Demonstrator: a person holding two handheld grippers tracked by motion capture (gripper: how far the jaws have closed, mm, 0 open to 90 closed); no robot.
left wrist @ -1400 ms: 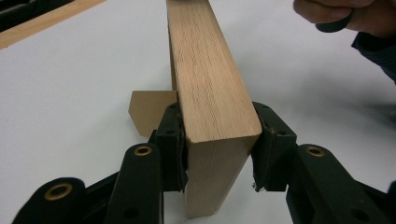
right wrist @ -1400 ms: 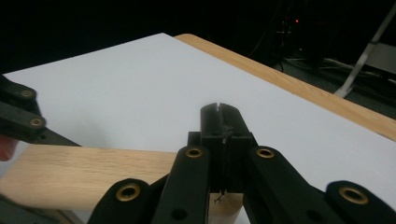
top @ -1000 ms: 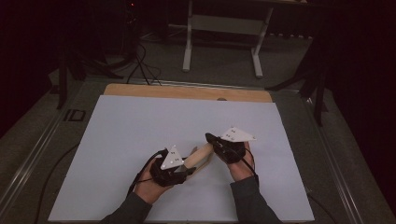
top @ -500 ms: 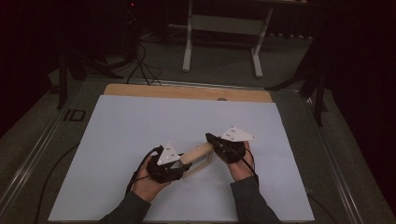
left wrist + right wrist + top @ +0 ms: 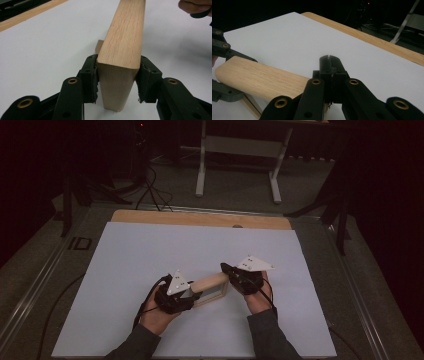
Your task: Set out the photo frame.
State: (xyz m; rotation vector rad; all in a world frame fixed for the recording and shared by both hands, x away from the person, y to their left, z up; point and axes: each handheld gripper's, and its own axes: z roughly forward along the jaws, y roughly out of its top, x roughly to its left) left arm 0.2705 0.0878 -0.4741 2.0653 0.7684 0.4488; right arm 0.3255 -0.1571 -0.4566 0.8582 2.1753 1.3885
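Wooden frame (image 5: 212, 287) lies at the table's (image 5: 125, 260) 6 o'clock; left hand-held gripper (image 5: 116, 77) has just been loosening around its end, likely letting go, while right hand-held gripper (image 5: 329, 68) sits fully closed beside it.

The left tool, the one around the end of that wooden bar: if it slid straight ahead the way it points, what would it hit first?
Probably the other hand by the bar's far end. The left tool points along the wooden bar; its jaws, just opening, flank the bar's near end. Depth is hard to judge.
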